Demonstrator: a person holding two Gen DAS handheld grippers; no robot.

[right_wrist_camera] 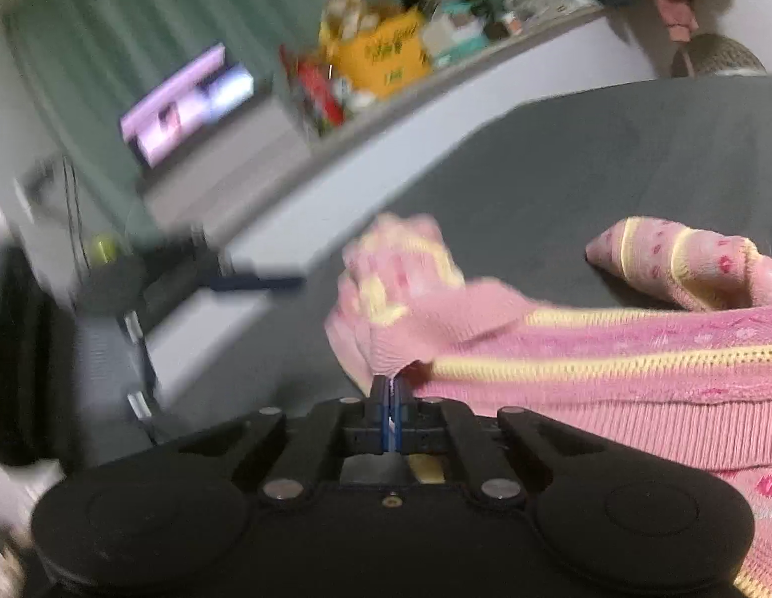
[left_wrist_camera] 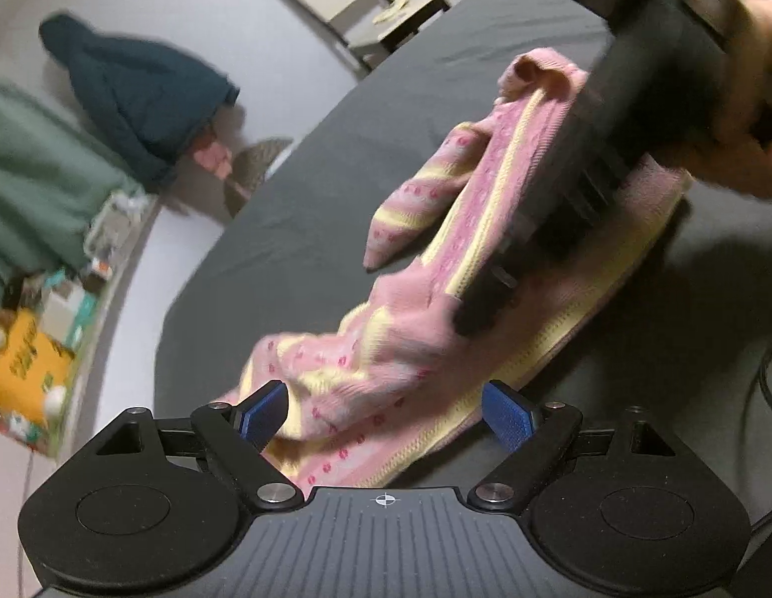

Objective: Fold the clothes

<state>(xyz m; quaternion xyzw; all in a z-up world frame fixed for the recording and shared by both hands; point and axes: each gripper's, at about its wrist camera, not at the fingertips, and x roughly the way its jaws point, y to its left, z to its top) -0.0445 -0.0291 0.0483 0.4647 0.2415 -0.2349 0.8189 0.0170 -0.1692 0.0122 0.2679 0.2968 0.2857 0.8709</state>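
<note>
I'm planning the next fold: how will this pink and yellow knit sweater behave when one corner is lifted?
Probably floppy: the sweater already bunches and sags on the grey sheet. Its sleeve would likely trail. The knit looks grippy, so the right gripper, shut on its edge, should hold.

A pink knitted sweater [left_wrist_camera: 400, 329] with pale yellow stripes and small darker pink motifs lies rumpled on the dark grey bed [left_wrist_camera: 286, 229], partly folded over itself. One sleeve [left_wrist_camera: 410, 209] sticks out flat from the body, tapering toward the bed's far edge. The ribbed pink hem [right_wrist_camera: 610, 423] runs along the near side. A bunched fold of the knit [right_wrist_camera: 390, 294] is lifted off the bed, its edge pinched up, while the rest rests on the sheet.
</note>
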